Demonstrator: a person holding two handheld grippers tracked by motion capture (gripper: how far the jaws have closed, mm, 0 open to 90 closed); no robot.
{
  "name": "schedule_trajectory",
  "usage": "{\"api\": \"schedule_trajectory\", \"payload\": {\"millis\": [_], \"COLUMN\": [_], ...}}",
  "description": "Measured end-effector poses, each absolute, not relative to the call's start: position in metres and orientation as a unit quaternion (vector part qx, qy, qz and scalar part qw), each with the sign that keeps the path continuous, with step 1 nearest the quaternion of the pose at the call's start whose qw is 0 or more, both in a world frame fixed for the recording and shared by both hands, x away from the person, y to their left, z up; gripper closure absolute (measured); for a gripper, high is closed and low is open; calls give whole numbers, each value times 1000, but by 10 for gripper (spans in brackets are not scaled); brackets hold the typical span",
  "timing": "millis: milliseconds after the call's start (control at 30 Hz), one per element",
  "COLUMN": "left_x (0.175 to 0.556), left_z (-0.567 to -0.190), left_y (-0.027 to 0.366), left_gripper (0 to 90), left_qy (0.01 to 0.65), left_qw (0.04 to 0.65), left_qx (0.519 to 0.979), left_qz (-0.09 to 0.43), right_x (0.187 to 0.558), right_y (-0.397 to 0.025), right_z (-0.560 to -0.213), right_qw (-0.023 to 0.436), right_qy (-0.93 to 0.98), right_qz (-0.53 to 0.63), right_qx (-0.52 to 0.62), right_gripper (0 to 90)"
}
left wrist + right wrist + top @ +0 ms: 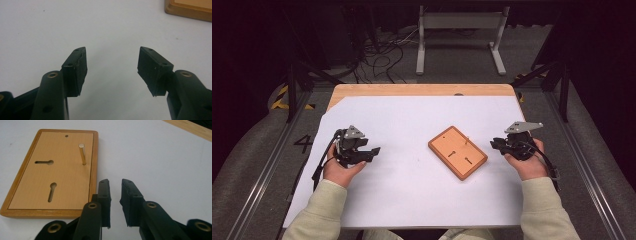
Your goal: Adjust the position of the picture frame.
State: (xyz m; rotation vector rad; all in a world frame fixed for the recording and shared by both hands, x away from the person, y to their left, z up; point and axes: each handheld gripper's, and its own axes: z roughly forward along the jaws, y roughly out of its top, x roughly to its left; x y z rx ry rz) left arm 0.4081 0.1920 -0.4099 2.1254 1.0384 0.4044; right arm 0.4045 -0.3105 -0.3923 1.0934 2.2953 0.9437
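Right gripper [115, 195] nearest: jaws parted by narrow gap, empty, just beside long edge of wooden board [53, 173]. Board flat near bench [412, 200] middle, slightly toward right edge; metal pin [82, 153] upright in it. Left gripper [112, 67]: jaws spread wide, empty, near left edge. Likely next: approach pin from above, centre jaws, close gently, lift straight.

A white sheet [412, 190] covers the wooden table [422, 90]; cables [382, 57] lie beyond.
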Motion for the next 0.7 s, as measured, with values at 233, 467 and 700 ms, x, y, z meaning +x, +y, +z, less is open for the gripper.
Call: {"api": "schedule_trajectory", "payload": {"millis": [233, 467, 700], "left_x": [407, 406, 406], "left_z": [-409, -408, -410], "left_y": [190, 189, 188], "left_gripper": [414, 410, 403], "left_qy": [403, 404, 405], "left_qw": [362, 362, 356], "left_qx": [827, 827, 831], "left_qz": [152, 146, 140], "right_x": [407, 411, 418], "right_y": [-312, -306, -304], "right_z": [-395, -396, -411], "right_qw": [170, 180, 176], "right_qy": [818, 828, 836], "right_qz": [370, 337, 302], "right_qx": [406, 410, 422], "right_gripper": [870, 898, 898]}}
